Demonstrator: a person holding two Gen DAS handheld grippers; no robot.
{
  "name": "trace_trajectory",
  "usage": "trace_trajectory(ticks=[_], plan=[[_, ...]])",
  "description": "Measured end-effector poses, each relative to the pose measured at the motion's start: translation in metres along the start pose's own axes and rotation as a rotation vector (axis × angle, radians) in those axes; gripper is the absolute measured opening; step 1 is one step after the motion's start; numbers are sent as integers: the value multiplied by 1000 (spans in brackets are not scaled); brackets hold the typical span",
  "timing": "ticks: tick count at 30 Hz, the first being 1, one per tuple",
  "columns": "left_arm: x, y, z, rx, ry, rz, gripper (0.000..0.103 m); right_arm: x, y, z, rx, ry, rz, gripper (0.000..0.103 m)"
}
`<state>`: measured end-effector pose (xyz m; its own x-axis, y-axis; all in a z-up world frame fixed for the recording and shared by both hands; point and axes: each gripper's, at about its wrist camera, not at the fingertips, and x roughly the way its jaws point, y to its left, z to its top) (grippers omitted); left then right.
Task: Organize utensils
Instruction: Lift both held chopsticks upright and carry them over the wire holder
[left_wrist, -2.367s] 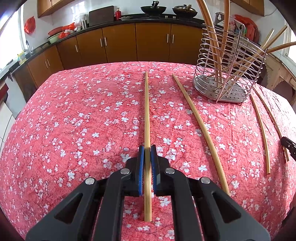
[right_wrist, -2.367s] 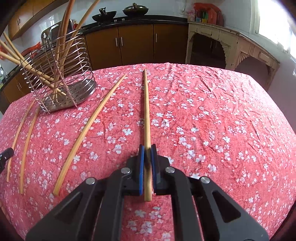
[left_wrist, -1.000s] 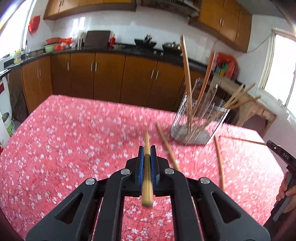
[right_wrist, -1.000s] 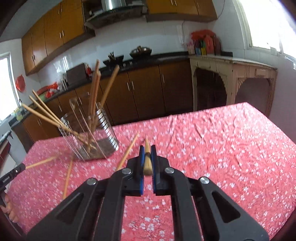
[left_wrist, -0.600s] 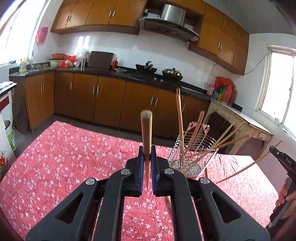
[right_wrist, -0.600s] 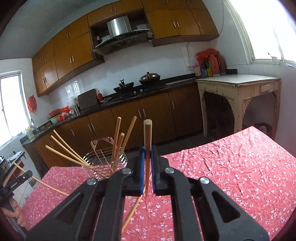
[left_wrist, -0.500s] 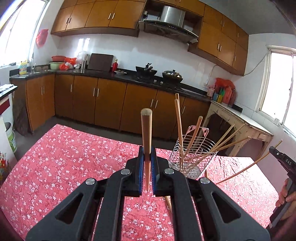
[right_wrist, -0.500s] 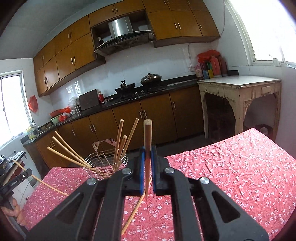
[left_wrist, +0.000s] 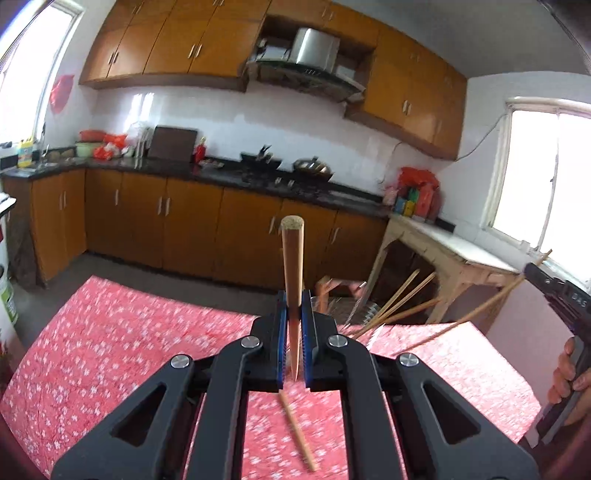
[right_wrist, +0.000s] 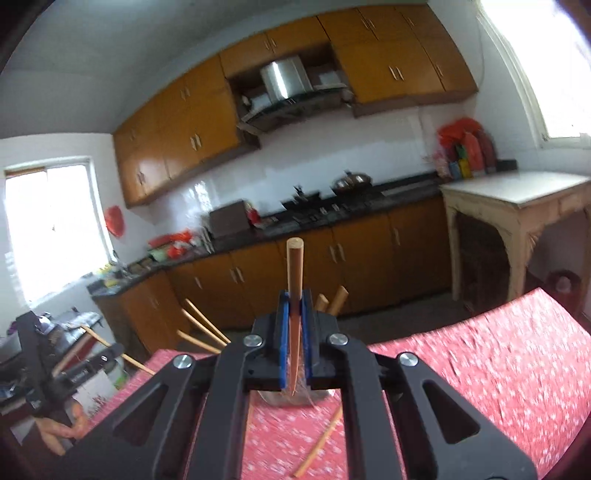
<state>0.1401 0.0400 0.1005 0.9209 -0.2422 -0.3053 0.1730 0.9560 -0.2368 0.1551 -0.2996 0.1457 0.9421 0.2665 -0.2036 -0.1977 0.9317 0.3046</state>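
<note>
Two claws, left (left_wrist: 292, 317) and right (right_wrist: 294, 314), each clamp a chopstick (left_wrist: 292, 266) (right_wrist: 295, 269) pointing straight up.

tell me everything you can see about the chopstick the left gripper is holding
The chopstick is a long, round stick that looks like light brown wood or bamboo, with a flat, pale blunt end. It stands upright, blunt end up, rising above the left gripper, whose blue-lined jaws are shut on it at both sides. It narrows toward its lower end, which shows as a thin point between the jaws. It hangs in the air above the table, touching nothing else.
</note>
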Motion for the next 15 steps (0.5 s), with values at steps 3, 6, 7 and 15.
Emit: trace_trajectory(ticks=[3, 6, 7, 15], plan=[[-2, -17, 15, -6, -27, -39, 7, 5, 8, 14, -5, -36, 7, 8], [4, -35, 31, -12, -59, -57, 7, 21, 14, 23, 2, -57, 9, 8], [6, -39, 36, -16, -74, -59, 7, 25, 17, 26, -1, -63, 8, 8], [71, -58, 53, 34, -97, 81, 7, 103, 36, 22, -80, -4, -35, 8]])
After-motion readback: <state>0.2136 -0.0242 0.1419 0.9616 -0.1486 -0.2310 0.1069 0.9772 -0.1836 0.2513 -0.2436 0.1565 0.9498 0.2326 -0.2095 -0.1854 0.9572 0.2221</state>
